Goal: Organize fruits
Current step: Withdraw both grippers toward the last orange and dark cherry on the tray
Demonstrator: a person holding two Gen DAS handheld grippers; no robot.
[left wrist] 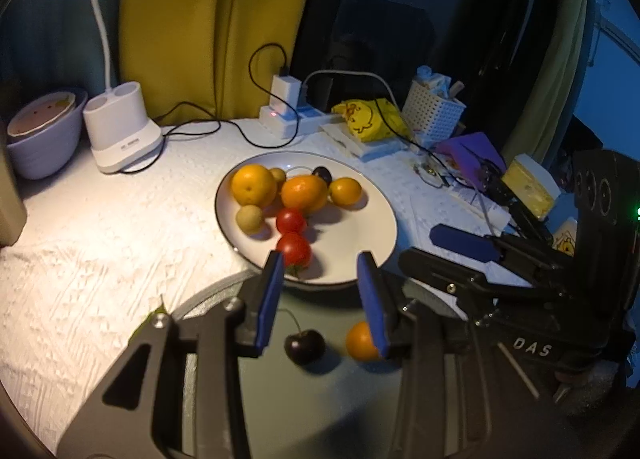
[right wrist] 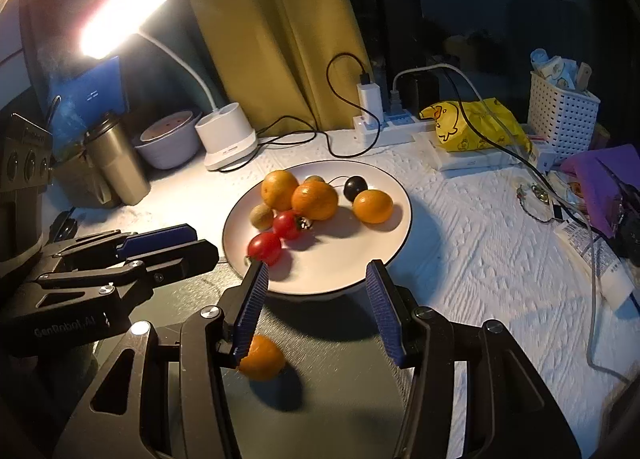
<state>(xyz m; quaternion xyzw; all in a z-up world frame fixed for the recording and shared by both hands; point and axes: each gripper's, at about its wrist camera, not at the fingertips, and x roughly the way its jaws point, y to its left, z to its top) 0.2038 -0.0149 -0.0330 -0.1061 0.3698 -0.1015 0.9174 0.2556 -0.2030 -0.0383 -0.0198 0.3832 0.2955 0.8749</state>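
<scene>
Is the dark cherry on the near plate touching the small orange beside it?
Apart. The left wrist view shows bare grey plate between the cherry and the small orange.

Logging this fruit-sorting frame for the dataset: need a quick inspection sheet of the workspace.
Surface: white textured tablecloth, lamp-lit.
Job's things: white plate holding oranges, two tomatoes, two small brownish fruits and a dark cherry; dark plate nearer, holding one cherry and one orange.
Clutter: desk lamp, bowl, flask, yellow bag, white basket.
Grippers: left gripper and right gripper open, empty.
Cables: black and white leads at the power strip.
Surroundings: yellow curtain, dark room.
</scene>
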